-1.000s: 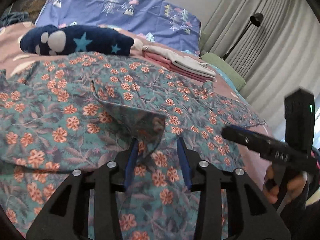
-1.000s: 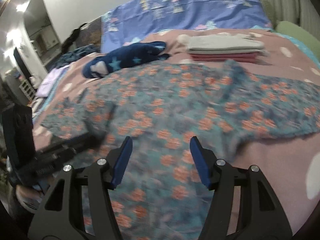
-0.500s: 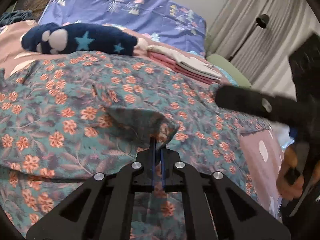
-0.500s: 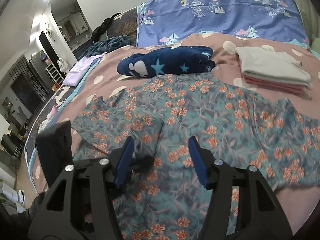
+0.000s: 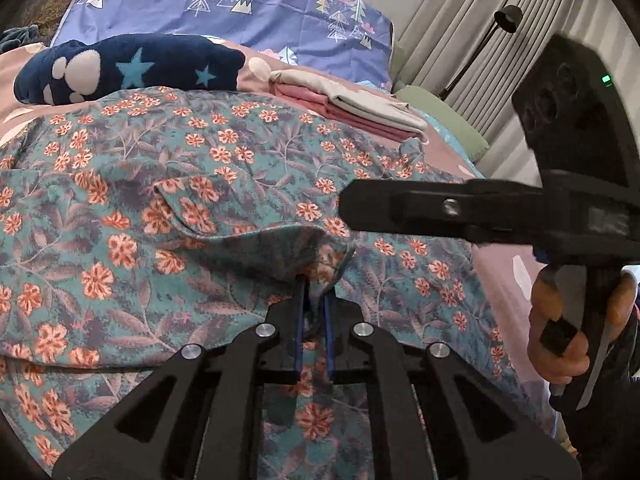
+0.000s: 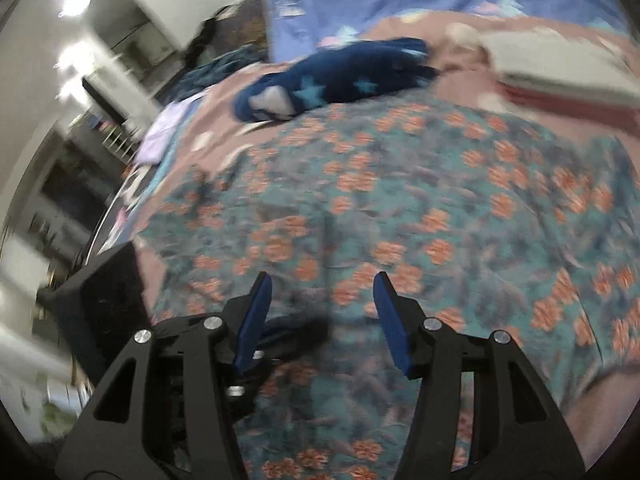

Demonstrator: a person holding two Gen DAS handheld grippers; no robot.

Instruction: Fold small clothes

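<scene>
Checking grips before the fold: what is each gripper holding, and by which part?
The left gripper is shut on the floral garment, pinching a raised fold of its fabric. The right gripper is open and holds nothing.

Both cams ride on grippers, tilted down, close over floral garment [image 5: 168, 184] on bed [image 5: 496, 276]. Left view faces curtains [image 5: 460, 32]; right view, blurry, faces room side. 2 views share navy star plush [image 5: 128, 68], folded stack [image 5: 360, 108].

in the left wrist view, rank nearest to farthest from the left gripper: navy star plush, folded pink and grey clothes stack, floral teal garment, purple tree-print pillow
From the left gripper:
1. Floral teal garment, pinched in it.
2 and 3. Navy star plush, upper left, and folded pink and grey clothes stack, upper right: too close to call.
4. Purple tree-print pillow, top.
</scene>
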